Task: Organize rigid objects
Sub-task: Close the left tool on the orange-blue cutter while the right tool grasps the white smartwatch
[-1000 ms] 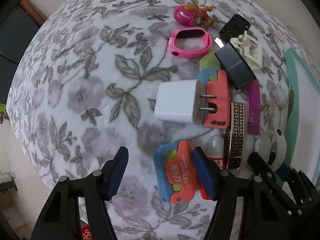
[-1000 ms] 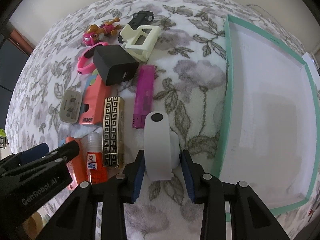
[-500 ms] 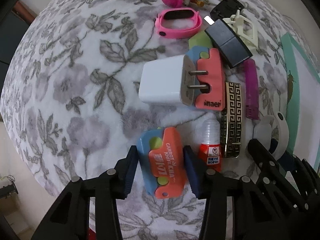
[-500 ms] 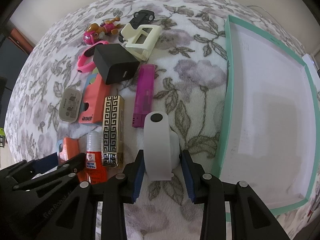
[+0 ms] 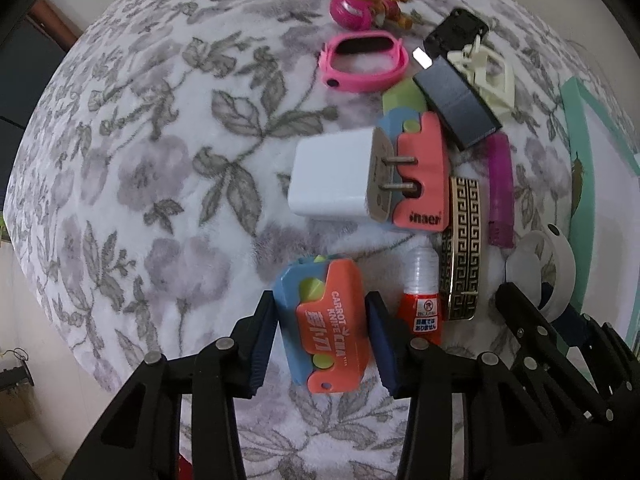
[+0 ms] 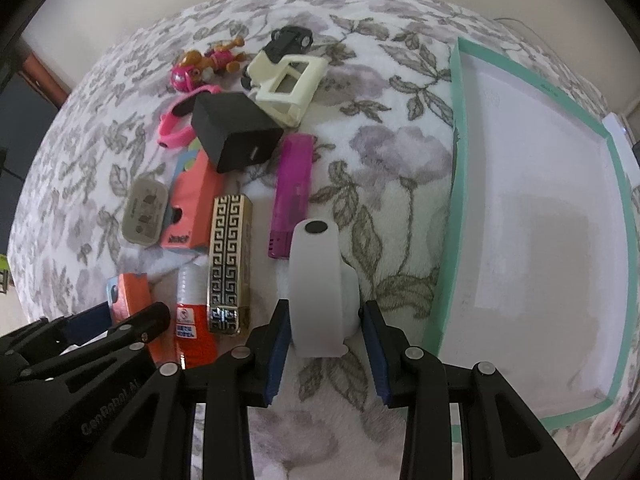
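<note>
An orange and blue carrot knife (image 5: 332, 320) lies on the floral blanket, and my left gripper (image 5: 320, 308) is shut on it, a blue pad pressing each side. It points straight down. A white curved band (image 6: 316, 264) stands between the pads of my right gripper (image 6: 326, 316), which is shut on it. In the left wrist view that band (image 5: 560, 268) shows at the right edge. The left gripper (image 6: 116, 312) appears at the lower left of the right wrist view, with the knife (image 6: 134, 292) in it. A white tray with a teal rim (image 6: 456, 200) lies to the right.
Between the grippers lie a red glue bottle (image 5: 422, 300) and a gold patterned lighter (image 5: 462, 248). Farther off are a white charger (image 5: 328, 176), a coral sharpener (image 5: 424, 176), a purple lighter (image 5: 500, 184), a black charger (image 5: 456, 108), a pink band (image 5: 360, 60) and toys.
My left gripper moved over the carrot knife and its jaws closed from wide apart onto the knife's sides. The right gripper and white band have not moved.
</note>
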Demonstrator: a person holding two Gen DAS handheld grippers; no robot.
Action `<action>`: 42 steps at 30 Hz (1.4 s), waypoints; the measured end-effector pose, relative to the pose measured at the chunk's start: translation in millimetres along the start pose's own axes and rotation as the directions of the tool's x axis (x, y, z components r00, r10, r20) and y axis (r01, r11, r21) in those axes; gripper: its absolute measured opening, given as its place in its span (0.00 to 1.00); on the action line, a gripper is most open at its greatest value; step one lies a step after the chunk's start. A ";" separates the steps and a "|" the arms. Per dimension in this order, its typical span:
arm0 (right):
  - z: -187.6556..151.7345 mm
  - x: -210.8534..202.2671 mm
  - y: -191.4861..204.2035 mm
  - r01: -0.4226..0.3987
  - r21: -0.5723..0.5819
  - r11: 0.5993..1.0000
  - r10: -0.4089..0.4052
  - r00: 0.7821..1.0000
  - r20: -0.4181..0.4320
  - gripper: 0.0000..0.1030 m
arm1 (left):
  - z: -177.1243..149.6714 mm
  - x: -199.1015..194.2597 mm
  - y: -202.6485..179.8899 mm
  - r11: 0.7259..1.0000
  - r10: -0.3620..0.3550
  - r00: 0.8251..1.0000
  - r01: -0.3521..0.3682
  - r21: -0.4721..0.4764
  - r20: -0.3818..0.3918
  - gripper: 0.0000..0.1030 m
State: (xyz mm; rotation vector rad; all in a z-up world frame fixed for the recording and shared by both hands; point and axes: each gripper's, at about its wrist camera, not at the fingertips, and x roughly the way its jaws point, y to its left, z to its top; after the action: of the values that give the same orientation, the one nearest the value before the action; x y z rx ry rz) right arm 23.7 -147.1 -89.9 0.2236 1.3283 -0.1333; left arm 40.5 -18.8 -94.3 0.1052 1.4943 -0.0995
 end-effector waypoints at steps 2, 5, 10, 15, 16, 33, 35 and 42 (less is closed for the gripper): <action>2.0 -6.2 -0.7 -0.011 0.005 1.000 0.011 1.000 0.016 0.37 | 1.4 -7.9 3.3 1.000 0.001 1.000 -0.001 -0.007 0.019 0.44; 3.3 -20.6 -0.1 -0.026 0.006 1.000 0.025 0.998 0.058 0.37 | 2.6 -15.8 7.6 1.000 -0.007 0.999 0.008 -0.022 0.043 0.43; 4.9 -38.2 -4.8 -0.041 0.016 0.999 0.039 0.993 0.111 0.37 | 5.8 -36.4 15.7 0.999 -0.007 0.995 0.012 -0.047 0.105 0.41; 8.1 -45.9 -13.5 -0.063 0.046 0.997 0.056 0.989 0.139 0.18 | 8.9 -51.3 19.0 0.997 -0.032 0.989 0.041 -0.062 0.144 0.37; 8.0 -48.4 -16.3 -0.069 0.053 0.996 0.061 0.988 0.144 0.17 | 8.3 -51.9 19.1 0.997 -0.031 0.988 0.041 -0.062 0.149 0.37; 5.5 -33.1 -19.1 -0.125 0.062 0.990 0.117 0.987 0.112 0.17 | 3.3 -43.7 16.9 0.996 -0.045 0.991 0.054 -0.067 0.127 0.37; 5.9 -32.5 -19.2 -0.133 0.063 0.989 0.125 0.986 0.114 0.24 | 3.4 -42.4 17.0 0.996 -0.045 0.992 0.054 -0.068 0.121 0.37; 7.6 -29.5 -12.1 -0.121 0.037 0.992 0.116 0.986 0.122 0.55 | 5.6 -37.8 18.2 0.996 -0.055 0.993 0.062 -0.069 0.102 0.37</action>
State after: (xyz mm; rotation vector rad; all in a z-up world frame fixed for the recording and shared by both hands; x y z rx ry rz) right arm 21.1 -161.5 -60.6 0.3273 1.1906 -0.0746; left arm 45.7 -1.4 -56.0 -0.0022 1.3992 -0.0964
